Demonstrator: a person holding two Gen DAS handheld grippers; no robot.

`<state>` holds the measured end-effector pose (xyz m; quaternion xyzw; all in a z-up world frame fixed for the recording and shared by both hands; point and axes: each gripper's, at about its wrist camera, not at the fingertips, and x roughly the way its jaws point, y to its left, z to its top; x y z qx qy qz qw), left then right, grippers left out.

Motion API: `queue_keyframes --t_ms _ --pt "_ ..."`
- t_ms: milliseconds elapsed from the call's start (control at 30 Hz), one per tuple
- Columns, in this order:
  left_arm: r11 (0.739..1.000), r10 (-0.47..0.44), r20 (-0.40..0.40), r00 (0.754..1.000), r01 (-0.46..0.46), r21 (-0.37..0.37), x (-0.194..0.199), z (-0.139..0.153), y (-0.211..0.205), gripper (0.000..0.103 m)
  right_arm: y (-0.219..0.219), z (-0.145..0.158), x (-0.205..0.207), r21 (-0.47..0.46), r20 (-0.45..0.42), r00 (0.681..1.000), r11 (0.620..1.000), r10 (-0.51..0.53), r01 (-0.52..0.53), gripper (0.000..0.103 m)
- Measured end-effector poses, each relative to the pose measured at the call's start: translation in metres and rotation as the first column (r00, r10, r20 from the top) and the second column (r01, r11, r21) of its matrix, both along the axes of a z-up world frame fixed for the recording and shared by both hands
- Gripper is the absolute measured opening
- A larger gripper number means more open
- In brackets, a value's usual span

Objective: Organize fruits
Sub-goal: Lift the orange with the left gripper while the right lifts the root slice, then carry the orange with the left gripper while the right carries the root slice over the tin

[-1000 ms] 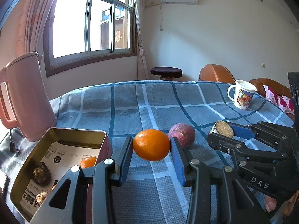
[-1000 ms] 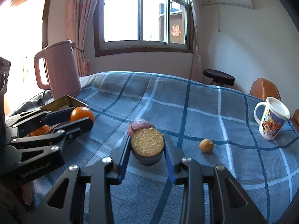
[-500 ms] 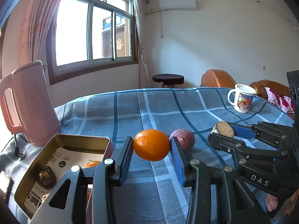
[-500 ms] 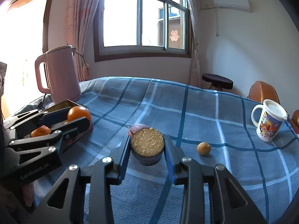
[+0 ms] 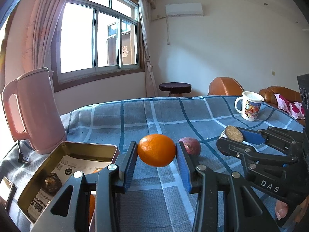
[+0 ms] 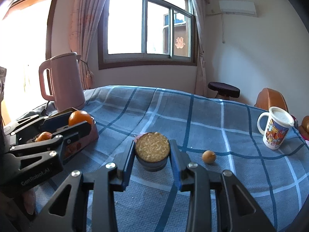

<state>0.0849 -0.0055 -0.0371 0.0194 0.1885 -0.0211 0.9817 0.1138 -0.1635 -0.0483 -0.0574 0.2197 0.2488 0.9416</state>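
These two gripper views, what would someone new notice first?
First, the bright orange pinched in the left gripper, raised over the blue checked tablecloth beside an open metal tin. Next, the right gripper clamps a round dark cup with a crumbly golden top. A tall pink kettle stands by the window.

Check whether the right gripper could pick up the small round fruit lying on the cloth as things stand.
Probably not yet. The right gripper is shut on a round cake, so its jaws are full. The small round fruit lies alone on the cloth beside it, with nothing blocking the way.
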Motion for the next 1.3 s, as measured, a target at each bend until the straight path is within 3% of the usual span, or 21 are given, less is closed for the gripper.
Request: queue_keyframes --t_ms 567,1300 --pt "0.998 0.028 -0.009 1.000 -0.028 -0.047 -0.016 0.000 0.021 0.043 0.018 0.000 -0.008 -0.034 0.000 0.999 0.998 0.048 -0.048 0.038" --pt "0.988 0.151 -0.006 0.989 -0.151 -0.043 -0.031 0.009 0.070 0.043 0.086 0.011 -0.016 -0.081 0.002 0.980 0.977 0.197 -0.196 0.038"
